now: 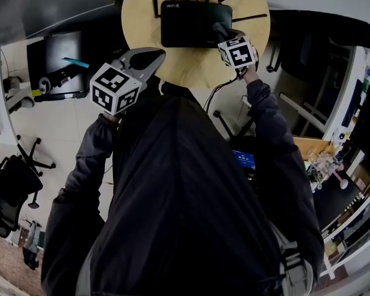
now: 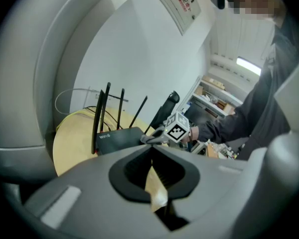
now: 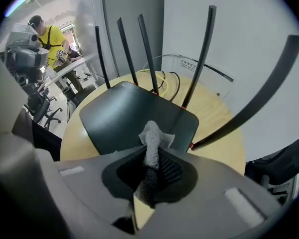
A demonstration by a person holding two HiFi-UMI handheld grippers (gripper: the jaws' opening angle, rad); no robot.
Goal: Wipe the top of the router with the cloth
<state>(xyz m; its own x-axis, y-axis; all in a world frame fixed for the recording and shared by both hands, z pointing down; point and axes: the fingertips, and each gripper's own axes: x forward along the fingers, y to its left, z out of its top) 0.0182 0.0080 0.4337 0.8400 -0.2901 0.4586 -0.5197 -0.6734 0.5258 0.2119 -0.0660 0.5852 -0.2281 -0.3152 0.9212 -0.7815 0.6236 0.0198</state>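
Note:
A black router with several upright antennas lies on a round wooden table. In the right gripper view the router fills the middle, and a grey cloth sticks out between the jaws. My right gripper is shut on the cloth and rests over the router's near right corner. My left gripper hangs at the table's near left edge, shut with nothing in it. The left gripper view shows the router and the right gripper beyond it.
Cables trail off the table behind the router. A person in a yellow vest stands by desks in the background. Office chairs stand on the floor at the left. A wall lies just behind the table.

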